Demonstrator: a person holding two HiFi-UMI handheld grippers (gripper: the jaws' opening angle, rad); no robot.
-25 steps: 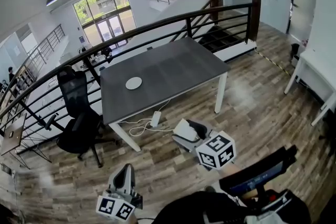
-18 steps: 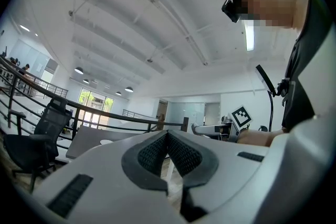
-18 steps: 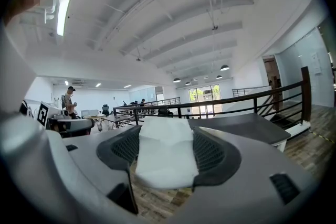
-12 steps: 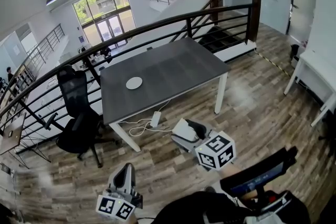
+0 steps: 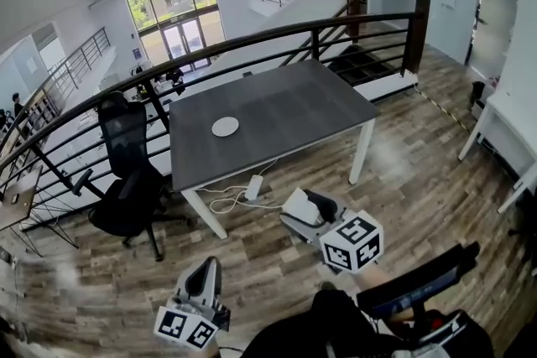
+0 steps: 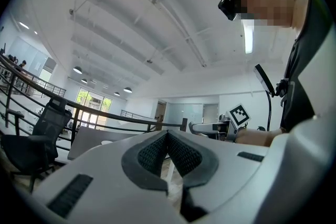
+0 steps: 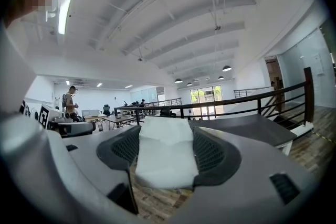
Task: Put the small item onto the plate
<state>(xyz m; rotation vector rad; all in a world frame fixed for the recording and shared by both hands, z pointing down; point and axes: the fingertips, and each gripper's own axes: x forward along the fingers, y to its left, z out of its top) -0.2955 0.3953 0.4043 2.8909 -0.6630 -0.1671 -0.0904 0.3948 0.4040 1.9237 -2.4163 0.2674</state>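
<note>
The small white item (image 7: 164, 162) sits clamped between the jaws of your right gripper (image 7: 167, 139). The jaws stand wide around it with both pads pressing its sides, so the pick-up looks done. Your left gripper (image 6: 168, 136), lower and off to the left of the right one, has its jaws closed together on nothing. The plate (image 5: 225, 127) lies well ahead of both grippers, bare, on the grey table (image 5: 285, 109), with wood floor (image 5: 252, 264) between them and the table's near edge. I'd judge most of the job is left: carry the item forward over the table, lower it onto the plate and let go.
</note>
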